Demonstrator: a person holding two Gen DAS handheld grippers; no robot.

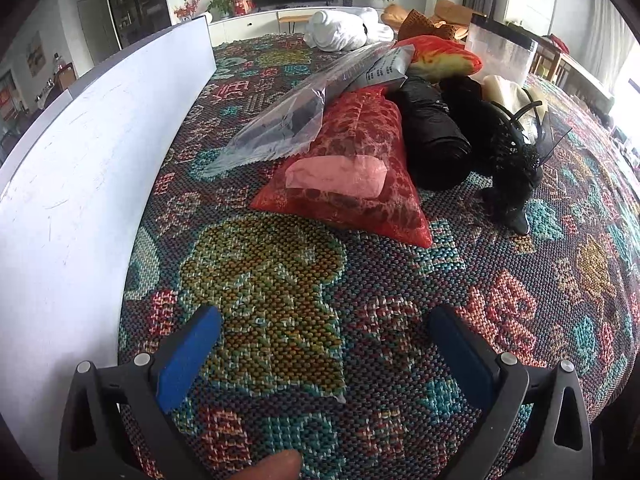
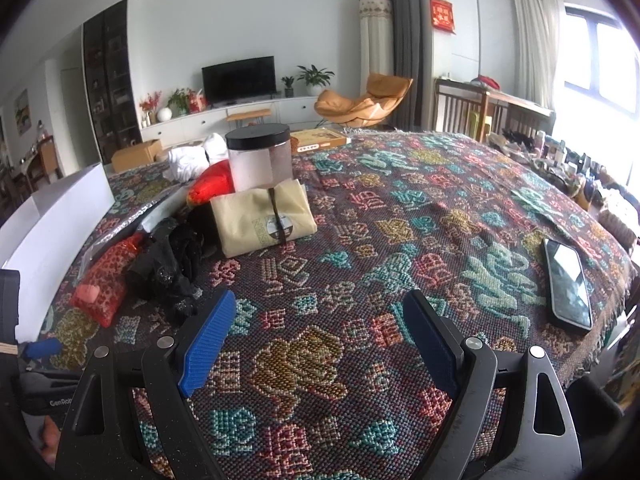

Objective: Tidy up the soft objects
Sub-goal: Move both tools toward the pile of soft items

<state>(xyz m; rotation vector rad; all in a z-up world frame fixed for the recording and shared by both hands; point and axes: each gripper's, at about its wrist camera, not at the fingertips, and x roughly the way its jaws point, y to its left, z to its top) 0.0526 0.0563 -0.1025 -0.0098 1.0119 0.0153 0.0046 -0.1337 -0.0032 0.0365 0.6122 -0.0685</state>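
My left claw [image 1: 322,354] gapes wide, empty, low over the woven cloth [image 1: 280,280] on the surface. Right claw [image 2: 318,338] same: wide open, nothing held. Soft pile sits toward the far left edge beside a white board [image 1: 80,160]: red pouch [image 1: 352,168], black bundle [image 1: 436,136], clear bag [image 1: 288,116], cream bag [image 2: 264,220] against a jar [image 2: 260,160]. Phone [image 2: 568,282] near right edge.
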